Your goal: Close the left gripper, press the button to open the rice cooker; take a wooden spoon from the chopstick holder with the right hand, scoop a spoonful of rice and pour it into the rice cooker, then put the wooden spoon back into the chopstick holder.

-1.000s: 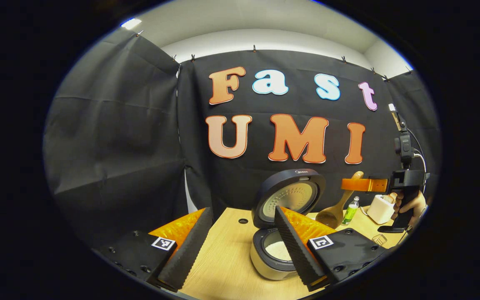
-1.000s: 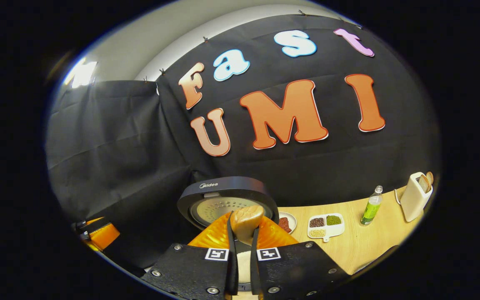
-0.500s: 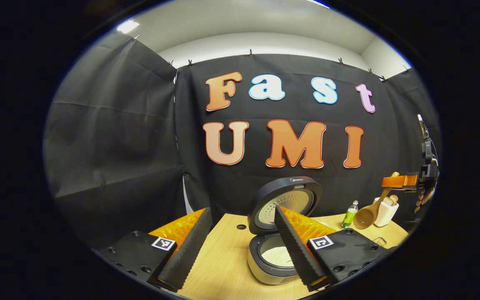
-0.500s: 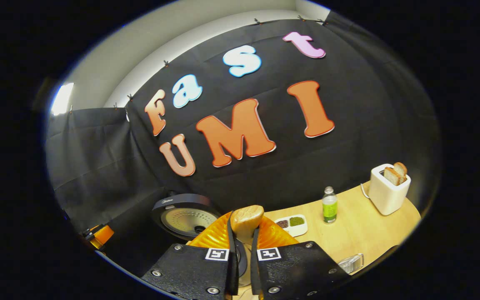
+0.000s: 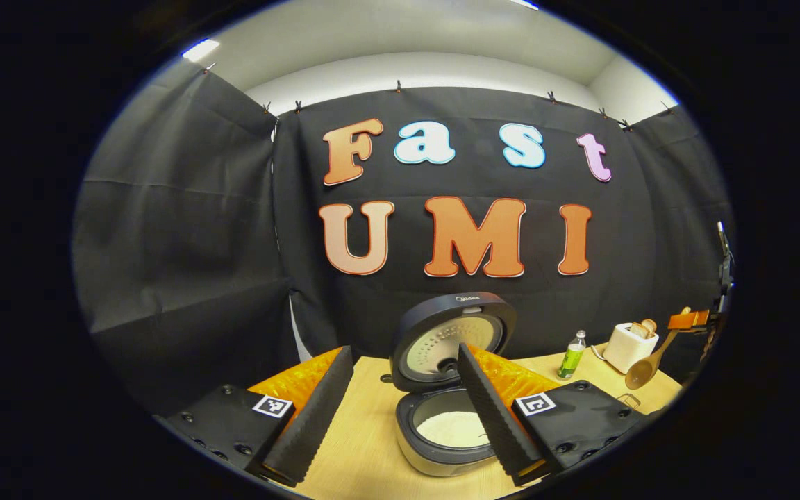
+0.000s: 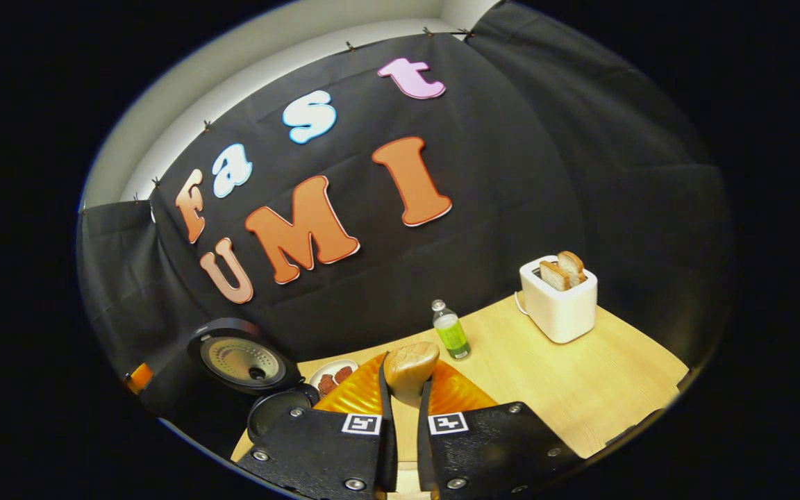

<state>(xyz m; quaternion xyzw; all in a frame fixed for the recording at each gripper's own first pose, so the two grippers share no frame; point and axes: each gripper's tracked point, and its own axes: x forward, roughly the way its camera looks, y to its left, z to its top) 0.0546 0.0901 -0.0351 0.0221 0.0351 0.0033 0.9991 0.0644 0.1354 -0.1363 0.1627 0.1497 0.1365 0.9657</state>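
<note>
Black cloth backs the wooden surface (image 6: 601, 389). Right hand-held gripper (image 6: 405, 389) is clamped on the wooden spoon (image 6: 410, 364); keep it upright toward the holder. Left hand-held gripper (image 5: 400, 410) stands apart by the open rice cooker (image 5: 445, 389).

Rice cooker (image 5: 442, 430) on the counter (image 5: 365, 444), lid (image 5: 452, 340) open and standing upright at the back, dark rim, pale body, white rice (image 5: 452, 429) in the inner pot. Wooden spoon (image 5: 643, 371) held up off to the right, bowl down and tilted, handle end (image 6: 410, 364) clamped between the right tongs (image 6: 400, 396).
</note>
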